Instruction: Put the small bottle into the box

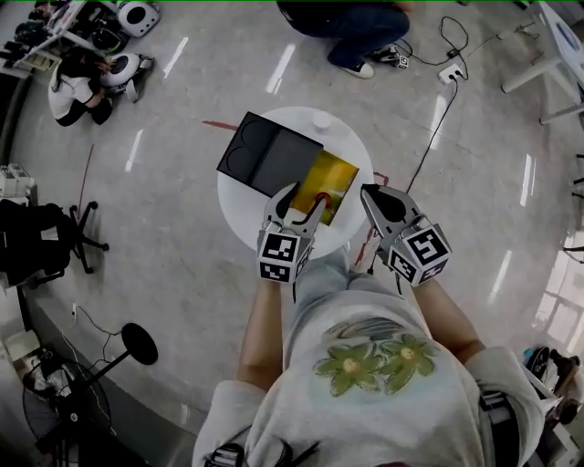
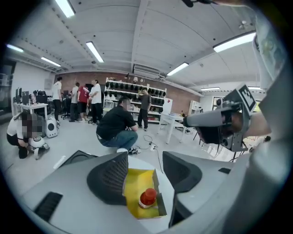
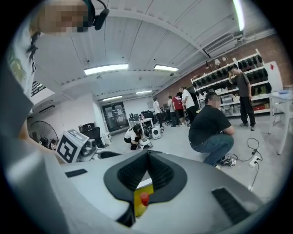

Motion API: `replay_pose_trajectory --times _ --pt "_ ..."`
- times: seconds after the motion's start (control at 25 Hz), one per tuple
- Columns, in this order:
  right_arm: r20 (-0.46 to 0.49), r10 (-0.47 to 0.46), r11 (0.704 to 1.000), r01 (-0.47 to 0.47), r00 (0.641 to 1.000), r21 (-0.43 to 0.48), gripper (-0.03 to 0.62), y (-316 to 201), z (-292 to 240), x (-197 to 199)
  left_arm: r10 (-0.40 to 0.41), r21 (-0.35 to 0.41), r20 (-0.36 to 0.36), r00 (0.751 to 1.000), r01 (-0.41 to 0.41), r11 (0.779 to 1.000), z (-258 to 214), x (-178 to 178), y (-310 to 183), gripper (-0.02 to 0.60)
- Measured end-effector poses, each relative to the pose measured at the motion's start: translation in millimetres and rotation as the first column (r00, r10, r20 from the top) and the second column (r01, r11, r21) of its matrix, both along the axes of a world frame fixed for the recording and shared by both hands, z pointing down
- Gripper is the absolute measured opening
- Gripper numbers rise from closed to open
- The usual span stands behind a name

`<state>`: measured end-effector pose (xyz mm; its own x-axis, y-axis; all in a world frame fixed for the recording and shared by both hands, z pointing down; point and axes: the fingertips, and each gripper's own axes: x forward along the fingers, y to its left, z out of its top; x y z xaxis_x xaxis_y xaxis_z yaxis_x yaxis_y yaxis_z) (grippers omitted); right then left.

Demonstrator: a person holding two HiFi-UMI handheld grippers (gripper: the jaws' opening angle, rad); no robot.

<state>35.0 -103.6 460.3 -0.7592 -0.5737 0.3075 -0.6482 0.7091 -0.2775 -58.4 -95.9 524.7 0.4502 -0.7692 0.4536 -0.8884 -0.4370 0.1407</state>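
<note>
A small bottle (image 1: 321,196) with a red cap stands upright in the near end of the open box's yellow inside (image 1: 332,177). My left gripper (image 1: 306,200) hovers just above it, open. In the left gripper view the bottle (image 2: 148,197) shows below the wide gap between the jaws, and neither pad touches it. My right gripper (image 1: 368,192) hangs just right of the box, shut, its tips together and nothing between them. In the right gripper view the red cap (image 3: 144,198) and a strip of the yellow box (image 3: 138,206) show under the closed jaws (image 3: 147,158).
The box's black lid (image 1: 269,155) lies open to the left on a small round white table (image 1: 239,205), with a small white object (image 1: 321,119) at the far rim. A person crouches beyond the table (image 1: 351,27). A cable and power strip (image 1: 447,73) lie on the floor to the right.
</note>
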Motion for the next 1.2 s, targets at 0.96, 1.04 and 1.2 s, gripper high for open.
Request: replay_pose_trajectory --times 0.96,1.04,1.2 --pt "0.037 -0.026 0.992 0.021 0.999 0.122 -0.003 20 -53 -12 -0.285 0.233 0.002 0.959 0.276 0.932 -120 -46 46 0.002" --pt "0.036 -0.025 0.992 0.020 0.999 0.122 -0.003 21 -53 -12 -0.282 0.228 -0.001 0.959 0.275 0.934 -118 -45 47 0.002" --pt "0.028 -0.029 0.992 0.025 0.999 0.123 -0.003 22 -53 -13 -0.275 0.219 -0.005 0.961 0.269 0.938 -117 -44 49 0.002"
